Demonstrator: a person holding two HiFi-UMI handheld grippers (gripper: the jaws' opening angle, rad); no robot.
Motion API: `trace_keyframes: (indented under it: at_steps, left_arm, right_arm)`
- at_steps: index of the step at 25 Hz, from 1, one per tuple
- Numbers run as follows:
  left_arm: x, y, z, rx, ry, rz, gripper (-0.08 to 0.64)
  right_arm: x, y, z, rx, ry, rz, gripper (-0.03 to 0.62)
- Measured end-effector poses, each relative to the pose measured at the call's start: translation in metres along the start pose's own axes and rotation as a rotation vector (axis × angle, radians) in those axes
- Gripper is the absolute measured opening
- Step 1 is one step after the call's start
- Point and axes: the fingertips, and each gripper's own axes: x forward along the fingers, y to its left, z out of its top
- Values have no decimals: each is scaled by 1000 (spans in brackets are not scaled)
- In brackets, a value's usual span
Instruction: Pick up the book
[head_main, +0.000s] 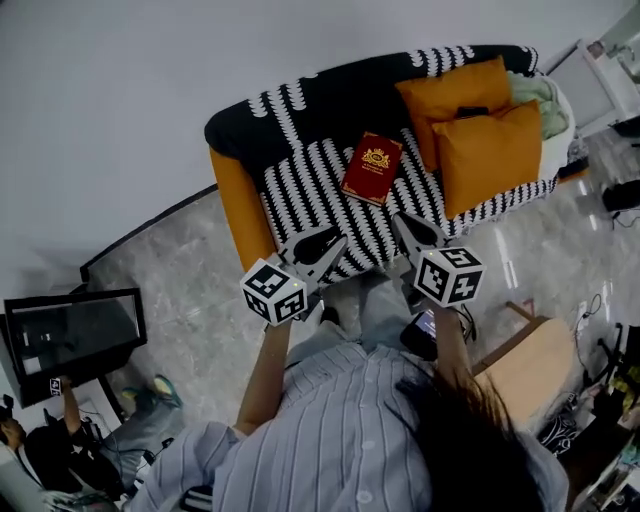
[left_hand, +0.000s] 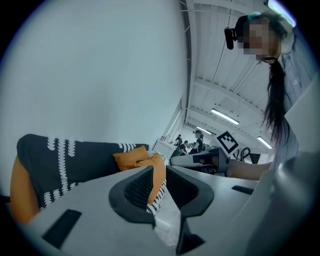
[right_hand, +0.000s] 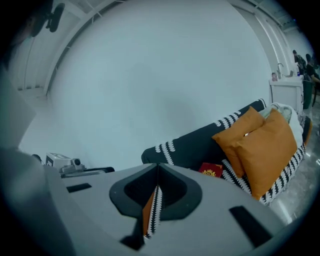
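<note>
A red book (head_main: 372, 167) with a gold emblem lies flat on the seat of a sofa (head_main: 300, 110) that has a black-and-white patterned cover. In the right gripper view the book (right_hand: 211, 170) shows just past the jaws, to their right. My left gripper (head_main: 335, 243) hovers at the sofa's front edge, below and left of the book, shut and empty. My right gripper (head_main: 400, 220) is shut and empty too, just below and right of the book. In the left gripper view the gripper (left_hand: 160, 170) hides the book.
Two orange cushions (head_main: 480, 130) lean at the sofa's right end, with pale cloth (head_main: 538, 95) behind them. A monitor (head_main: 75, 335) stands on the marble floor at the left. A wooden piece (head_main: 525, 365) is at the lower right. White furniture (head_main: 600, 75) stands at the far right.
</note>
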Motion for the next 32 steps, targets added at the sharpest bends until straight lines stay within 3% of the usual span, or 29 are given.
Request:
trace_keyframes:
  at_steps: [6, 18, 32]
  left_arm:
    - [53, 36, -3, 13, 96, 83, 72]
    - [139, 109, -7, -41, 149, 152, 72]
    - [187, 180, -76, -57, 364, 119, 72]
  right_arm:
    - [39, -65, 22, -21, 57, 2, 21]
    - [107, -189, 29, -63, 212, 31, 21]
    - [192, -259, -12, 31, 256, 84, 21]
